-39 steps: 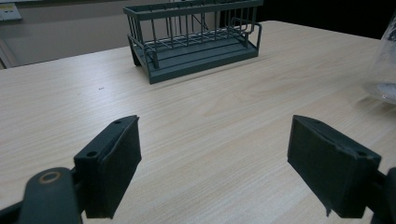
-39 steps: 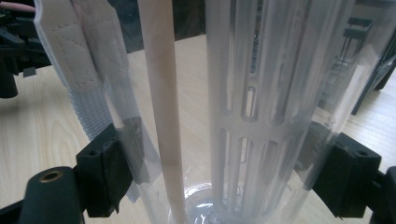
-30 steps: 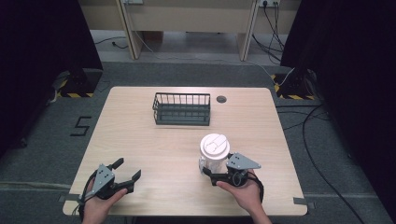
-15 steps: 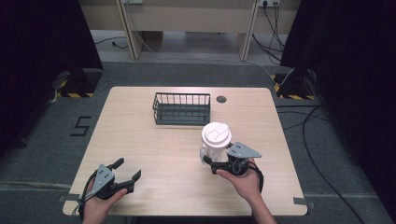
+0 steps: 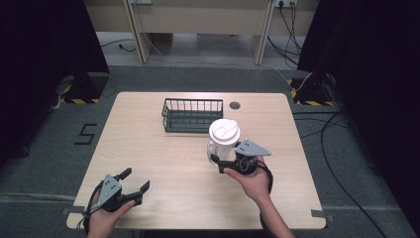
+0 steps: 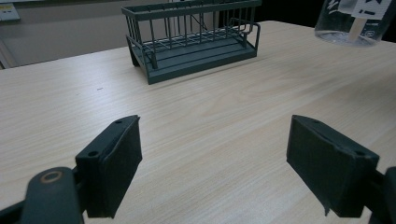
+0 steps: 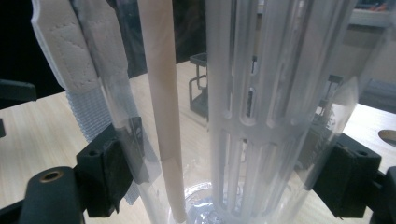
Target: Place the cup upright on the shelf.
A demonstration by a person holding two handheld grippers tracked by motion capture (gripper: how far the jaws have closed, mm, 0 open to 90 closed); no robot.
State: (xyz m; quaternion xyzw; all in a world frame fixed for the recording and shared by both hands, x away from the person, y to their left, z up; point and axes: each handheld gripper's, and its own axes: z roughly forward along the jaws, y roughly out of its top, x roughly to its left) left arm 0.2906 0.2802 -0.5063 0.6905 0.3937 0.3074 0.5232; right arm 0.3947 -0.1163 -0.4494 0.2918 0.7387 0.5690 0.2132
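The table (image 5: 163,163) carries a wire basket (image 5: 192,115) at twelve o'clock, well placed to take the cup. The clear lidded cup (image 5: 223,140), just right of centre, hangs lifted off the wood in the right gripper (image 5: 221,159), jaws clenched on its lower wall so the lid stays upright; that forearm reaches in from five o'clock. At seven o'clock the left gripper (image 5: 136,179) rests low, jaws released and grasping nothing.
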